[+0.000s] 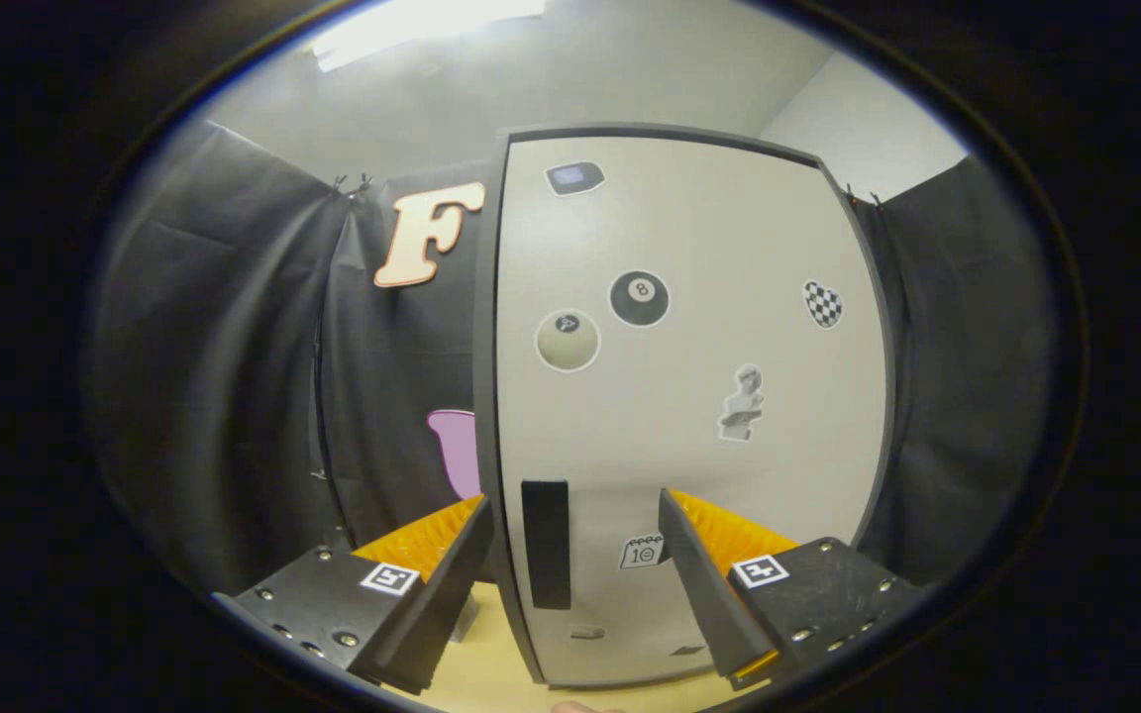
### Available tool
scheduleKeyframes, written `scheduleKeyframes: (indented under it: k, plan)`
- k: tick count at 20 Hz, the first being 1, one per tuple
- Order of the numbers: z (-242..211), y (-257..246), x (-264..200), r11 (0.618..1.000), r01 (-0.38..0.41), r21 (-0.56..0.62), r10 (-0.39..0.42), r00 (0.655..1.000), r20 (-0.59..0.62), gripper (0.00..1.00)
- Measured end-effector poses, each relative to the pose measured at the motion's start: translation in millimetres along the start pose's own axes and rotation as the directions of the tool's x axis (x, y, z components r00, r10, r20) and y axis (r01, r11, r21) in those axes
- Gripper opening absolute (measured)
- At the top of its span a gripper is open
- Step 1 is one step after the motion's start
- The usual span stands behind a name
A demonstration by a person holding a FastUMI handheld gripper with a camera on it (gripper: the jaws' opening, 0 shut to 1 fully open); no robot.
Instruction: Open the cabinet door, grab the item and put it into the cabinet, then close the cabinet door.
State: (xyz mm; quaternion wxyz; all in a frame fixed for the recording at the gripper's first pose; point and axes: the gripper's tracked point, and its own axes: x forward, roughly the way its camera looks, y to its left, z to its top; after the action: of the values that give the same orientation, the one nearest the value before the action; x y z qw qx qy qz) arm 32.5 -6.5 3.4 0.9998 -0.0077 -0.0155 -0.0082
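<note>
Gripper view: hand-held gripper (570,535) spread, empty; one cabinet door (689,396) closed; one handle (546,545) between fingers.

Black cloth (224,376) hangs in folds behind and to both sides, clipped at its upper corners. Above it, a pale wall (551,79) rises to a bright ceiling light (412,25). Down low, a light wooden tabletop (491,663) shows.

Test booth/lab: black cloth walls (204,376), stickered cabinet (689,396) on wooden tabletop (491,663).
</note>
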Motion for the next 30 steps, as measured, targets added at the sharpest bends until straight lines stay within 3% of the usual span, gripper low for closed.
scheduleKeyframes:
  k: [15, 18, 20, 24, 28, 30]
  plan:
    - [-49, 12, 57, 0.998, -0.025, -0.063, 0.019, 0.994, -0.104, 0.99]
    - [-50, 8, 58, 0.991, 0.025, -0.129, -0.035, 0.997, -0.074, 0.99]
    - [-51, 4, 61, 0.987, 0.039, -0.154, -0.049, 0.997, -0.059, 0.78]
    - [-58, 20, 62, 0.993, -0.011, -0.116, 0.0, 0.996, -0.088, 0.65]
    - [-59, 20, 60, 0.997, 0.038, -0.07, -0.046, 0.992, -0.12, 0.21]
    - [-59, 20, 57, 0.997, 0.04, -0.073, -0.05, 0.99, -0.132, 0.21]
